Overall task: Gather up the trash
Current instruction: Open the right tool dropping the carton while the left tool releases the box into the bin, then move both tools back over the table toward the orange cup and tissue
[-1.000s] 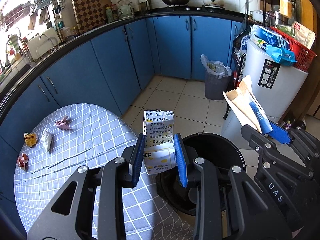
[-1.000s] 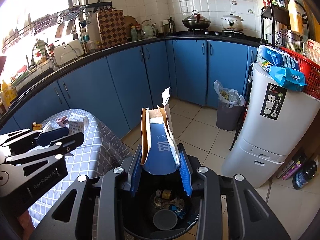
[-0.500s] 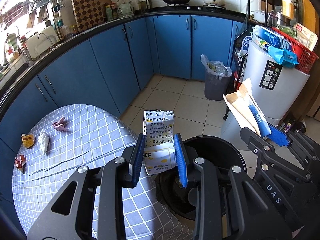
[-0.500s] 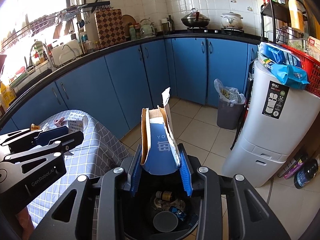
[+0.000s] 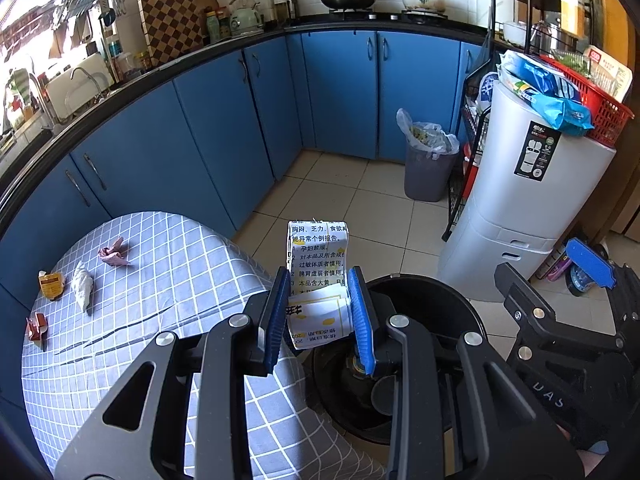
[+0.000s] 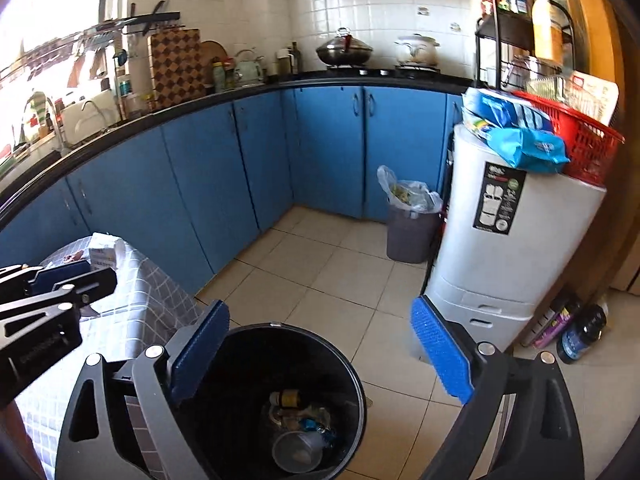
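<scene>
My left gripper [image 5: 318, 280] is shut on a white printed carton [image 5: 318, 246], held upright between the table edge and the black bin [image 5: 424, 286]. In the right wrist view my right gripper [image 6: 319, 304] hovers over the black bin [image 6: 308, 330]; its jaws are opening and nothing is between them. A clear cup [image 6: 296, 450] and other scraps lie at the bin's bottom. Left on the checked tablecloth [image 5: 168, 264] are a pink paper wad [image 5: 113, 254], a white tissue [image 5: 83, 285], a yellow wrapper [image 5: 51, 283] and a red wrapper [image 5: 37, 325].
A grey lined waste bin [image 5: 426, 164] stands by the blue cabinets [image 5: 224, 128]. A white storage tower [image 5: 532, 200] with a red basket [image 5: 600, 108] on top is at the right. Bottles [image 6: 580, 332] stand on the floor beside it.
The right gripper's jaws have sprung wide apart, and the blue and brown paper bag they held is gone from view. The left gripper and its carton have stayed put.
</scene>
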`<act>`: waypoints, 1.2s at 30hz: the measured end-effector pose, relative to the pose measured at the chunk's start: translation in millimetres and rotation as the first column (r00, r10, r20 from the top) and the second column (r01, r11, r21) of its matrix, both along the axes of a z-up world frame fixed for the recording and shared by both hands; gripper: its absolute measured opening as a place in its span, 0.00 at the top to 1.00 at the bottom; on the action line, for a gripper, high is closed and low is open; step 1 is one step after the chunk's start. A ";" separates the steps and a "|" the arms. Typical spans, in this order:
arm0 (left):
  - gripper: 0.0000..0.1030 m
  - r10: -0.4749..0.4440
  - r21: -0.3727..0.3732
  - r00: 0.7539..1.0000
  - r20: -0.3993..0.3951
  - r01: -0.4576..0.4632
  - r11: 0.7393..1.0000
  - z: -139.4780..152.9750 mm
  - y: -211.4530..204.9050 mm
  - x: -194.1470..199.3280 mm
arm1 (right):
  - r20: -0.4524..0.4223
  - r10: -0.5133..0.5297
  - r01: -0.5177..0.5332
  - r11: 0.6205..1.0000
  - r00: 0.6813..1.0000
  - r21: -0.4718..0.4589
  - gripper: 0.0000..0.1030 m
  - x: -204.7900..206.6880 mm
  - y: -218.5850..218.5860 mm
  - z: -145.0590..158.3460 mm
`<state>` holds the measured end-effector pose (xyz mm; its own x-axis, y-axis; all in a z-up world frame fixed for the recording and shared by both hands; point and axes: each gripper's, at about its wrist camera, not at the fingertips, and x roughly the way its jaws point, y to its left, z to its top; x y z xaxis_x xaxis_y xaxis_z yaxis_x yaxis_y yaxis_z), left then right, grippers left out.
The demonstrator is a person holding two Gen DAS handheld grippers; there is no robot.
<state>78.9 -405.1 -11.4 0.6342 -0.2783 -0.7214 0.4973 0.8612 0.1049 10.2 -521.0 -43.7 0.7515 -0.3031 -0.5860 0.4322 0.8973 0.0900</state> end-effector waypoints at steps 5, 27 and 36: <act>0.69 -0.023 0.003 1.000 0.006 0.023 1.000 2.5 -13.7 -1.4 | -0.001 -0.020 0.020 1.000 1.000 0.010 0.13 -7.6 -7.5 -3.1; 0.04 0.062 -0.031 0.995 0.082 -0.059 0.998 24.4 15.3 15.7 | 0.001 0.008 -0.008 0.999 1.000 -0.040 0.13 6.2 23.0 8.0; 0.04 0.203 -0.058 0.972 0.116 -0.197 0.979 30.2 110.8 37.0 | 0.005 0.154 -0.153 0.985 0.988 -0.081 0.13 53.0 102.7 23.7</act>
<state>115.8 -294.3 18.8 0.7617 -0.1679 -0.6258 0.3004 0.9473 0.1115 63.2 -418.4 -20.0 0.7990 -0.2294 -0.5559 0.2883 0.9573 0.0193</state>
